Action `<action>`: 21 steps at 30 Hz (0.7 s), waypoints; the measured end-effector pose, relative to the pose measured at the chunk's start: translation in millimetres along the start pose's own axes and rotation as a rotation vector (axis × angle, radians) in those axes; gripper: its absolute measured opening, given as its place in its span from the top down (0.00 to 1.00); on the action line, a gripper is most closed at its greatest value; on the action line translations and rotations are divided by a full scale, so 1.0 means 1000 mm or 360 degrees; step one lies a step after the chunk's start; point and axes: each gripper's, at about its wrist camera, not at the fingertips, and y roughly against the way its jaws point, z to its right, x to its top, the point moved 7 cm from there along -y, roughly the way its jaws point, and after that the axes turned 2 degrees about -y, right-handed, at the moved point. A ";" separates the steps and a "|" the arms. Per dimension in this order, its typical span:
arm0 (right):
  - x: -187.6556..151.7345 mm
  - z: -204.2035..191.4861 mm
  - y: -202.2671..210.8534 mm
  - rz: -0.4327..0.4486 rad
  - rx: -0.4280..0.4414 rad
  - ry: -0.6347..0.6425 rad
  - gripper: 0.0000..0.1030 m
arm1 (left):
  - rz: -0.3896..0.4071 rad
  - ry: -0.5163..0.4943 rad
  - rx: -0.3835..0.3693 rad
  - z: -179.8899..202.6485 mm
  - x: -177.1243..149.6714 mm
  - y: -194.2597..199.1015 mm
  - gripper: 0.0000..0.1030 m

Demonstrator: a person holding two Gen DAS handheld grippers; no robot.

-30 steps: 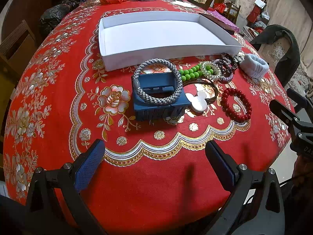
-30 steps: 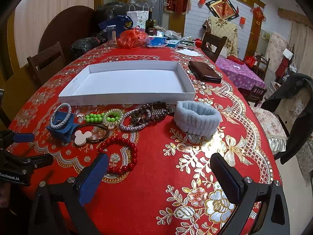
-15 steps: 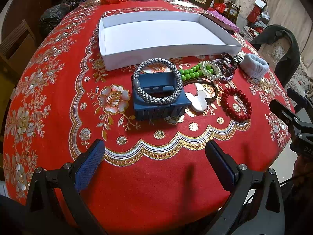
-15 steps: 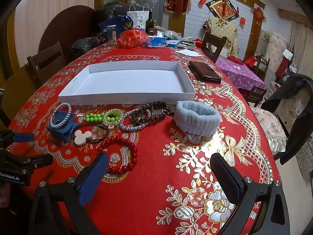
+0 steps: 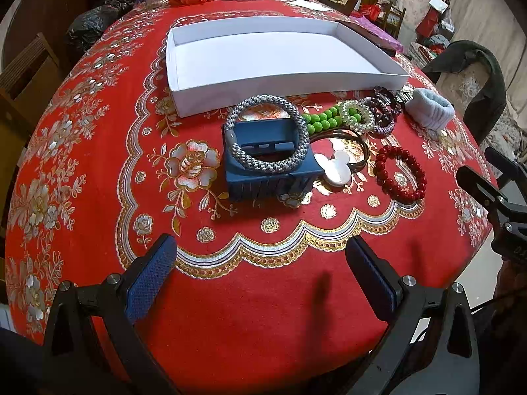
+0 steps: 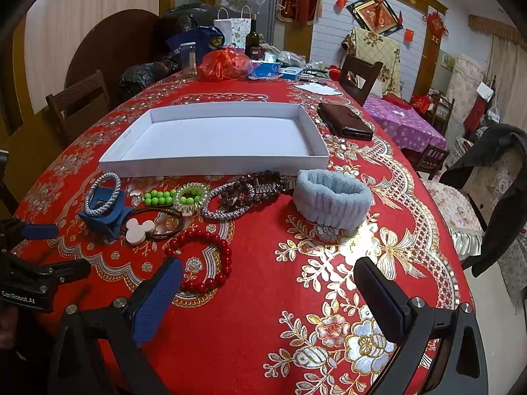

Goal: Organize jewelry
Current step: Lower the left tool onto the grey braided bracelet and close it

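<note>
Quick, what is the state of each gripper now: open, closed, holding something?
Left gripper: open, holding nothing.
Right gripper: open, holding nothing.

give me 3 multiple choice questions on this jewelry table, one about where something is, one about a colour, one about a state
1. Where does the grey braided bracelet lie?
A. inside the white tray
B. on top of the blue hair claw
C. around the fluffy wristband

2. What colour is the beaded bracelet nearest the right gripper?
A. dark red
B. green
C. white

3. What state is the white tray in?
A. full of bracelets
B. covered with a lid
C. open and holding nothing

Answers:
1. B: the left wrist view shows the grey ring resting across the blue hair claw, in front of the tray.
2. A: the red beads lie just ahead of the right gripper, whose fingers are spread apart.
3. C: only the bare white floor shows inside; all the jewelry sits on the tablecloth.
</note>
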 end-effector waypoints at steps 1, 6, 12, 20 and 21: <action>0.000 0.000 0.000 -0.0002 0.0001 0.0000 0.00 | 0.0000 0.0000 0.0000 0.000 0.000 0.000 0.00; 0.000 0.000 0.000 0.0001 0.0000 0.0000 0.00 | -0.0002 -0.0003 0.0006 -0.001 0.000 -0.001 0.00; 0.000 0.000 0.000 -0.0002 0.0000 0.0000 0.00 | -0.0005 -0.0007 0.0006 -0.002 0.000 -0.002 0.00; 0.005 0.000 0.007 0.0022 0.0012 -0.0010 0.00 | 0.0135 0.0074 -0.0091 -0.026 0.034 0.018 0.01; 0.005 0.000 0.007 0.0024 0.0015 -0.0014 0.00 | 0.0143 0.0079 -0.0125 -0.028 0.043 0.020 0.01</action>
